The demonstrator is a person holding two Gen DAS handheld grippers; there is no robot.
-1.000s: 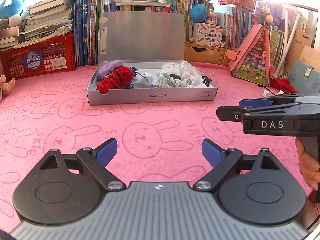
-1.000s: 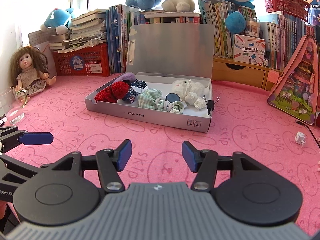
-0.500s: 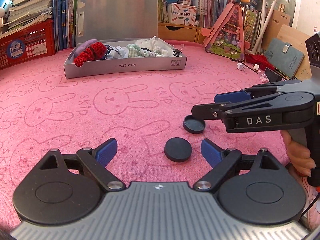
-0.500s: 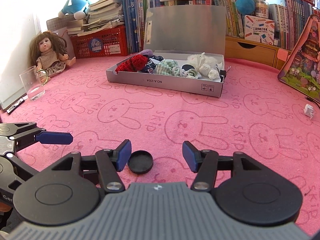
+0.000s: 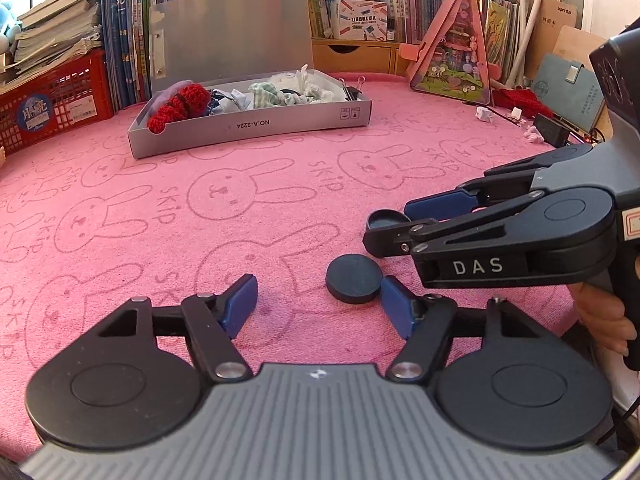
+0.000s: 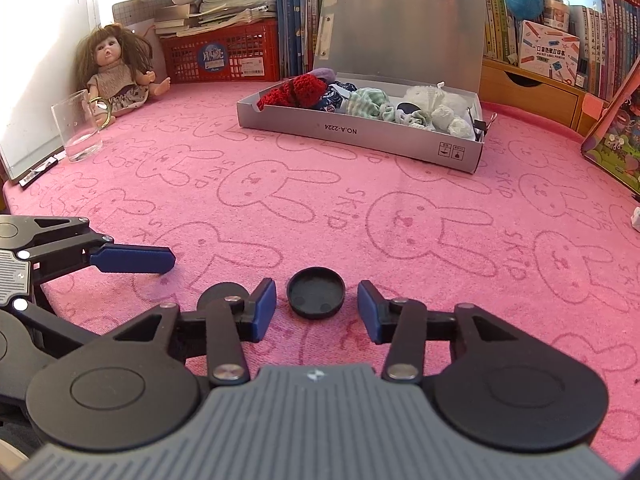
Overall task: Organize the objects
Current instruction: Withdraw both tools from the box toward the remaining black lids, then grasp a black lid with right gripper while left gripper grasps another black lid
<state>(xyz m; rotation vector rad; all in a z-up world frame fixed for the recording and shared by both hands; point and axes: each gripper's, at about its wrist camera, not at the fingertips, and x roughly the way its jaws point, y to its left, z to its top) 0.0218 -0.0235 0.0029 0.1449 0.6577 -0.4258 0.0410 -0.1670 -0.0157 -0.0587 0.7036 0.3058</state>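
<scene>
Two black round lids lie on the pink bunny-print cloth. One flat black disc lies just ahead of my open left gripper, close to its right finger. The other, a hollow black cap, lies open side up between the fingertips of my open right gripper; it also shows in the left wrist view. The flat disc shows partly hidden behind the right gripper's left finger. Both grippers are empty.
An open grey box with red knitted items and cloth pieces stands further back. A doll and a clear glass are at the far left. A red crate, books and a pink toy house line the back.
Both grippers have dropped lower and moved closer to the two black lids. The right gripper now has the hollow cap between its fingertips; the left has neared the flat disc.
</scene>
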